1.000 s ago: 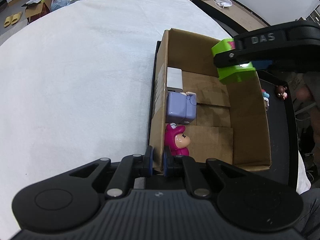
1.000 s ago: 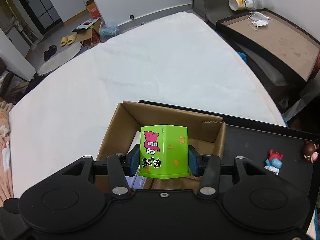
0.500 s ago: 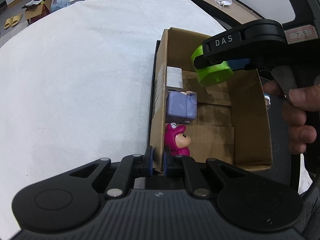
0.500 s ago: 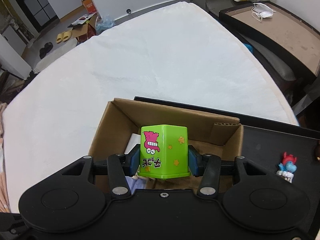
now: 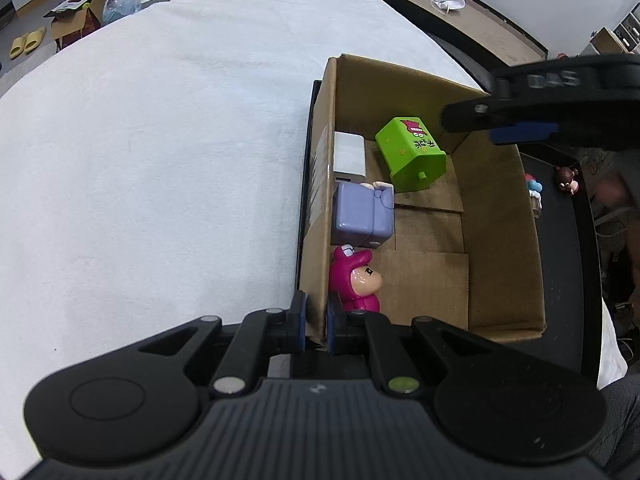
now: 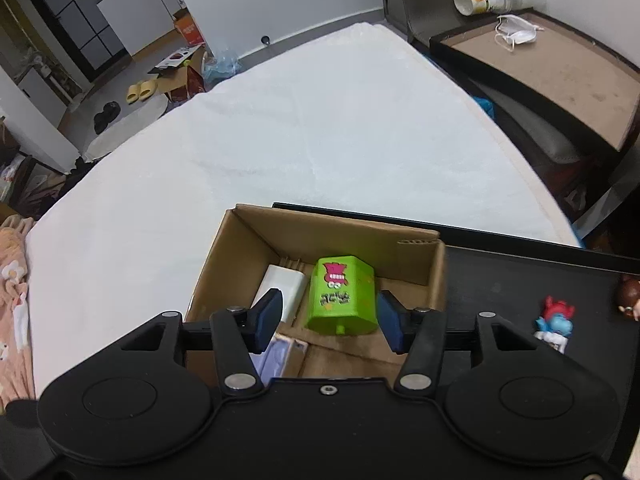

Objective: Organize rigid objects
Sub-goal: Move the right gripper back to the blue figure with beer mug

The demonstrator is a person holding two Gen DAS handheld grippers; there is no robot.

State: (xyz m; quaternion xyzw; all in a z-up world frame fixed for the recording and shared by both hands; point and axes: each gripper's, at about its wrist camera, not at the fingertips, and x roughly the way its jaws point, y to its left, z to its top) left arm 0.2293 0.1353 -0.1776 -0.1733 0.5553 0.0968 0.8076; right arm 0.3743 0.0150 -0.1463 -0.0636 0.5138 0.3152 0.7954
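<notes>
Right tongs [image 6: 330,322] — spread above green box [image 6: 342,294] | left tongs [image 5: 316,322] — pinching carton wall [image 5: 320,216]

Green box [image 5: 411,154] (pink cartoon face), brown carton [image 5: 496,216].

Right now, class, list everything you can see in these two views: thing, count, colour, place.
Cardboard box: one, brown, on black tray.
Green cube: one, lime, tipped over in box's far end.
White block: one, white, against box's left wall.
Purple cube: one, lilac, beside white block.
Pink figure: one, magenta, box's near corner.
Small figures: two, blue-red and brown, on tray.
Left hand-held gripper: black, clamping box wall.
Right hand-held gripper: black, open above box.
</notes>
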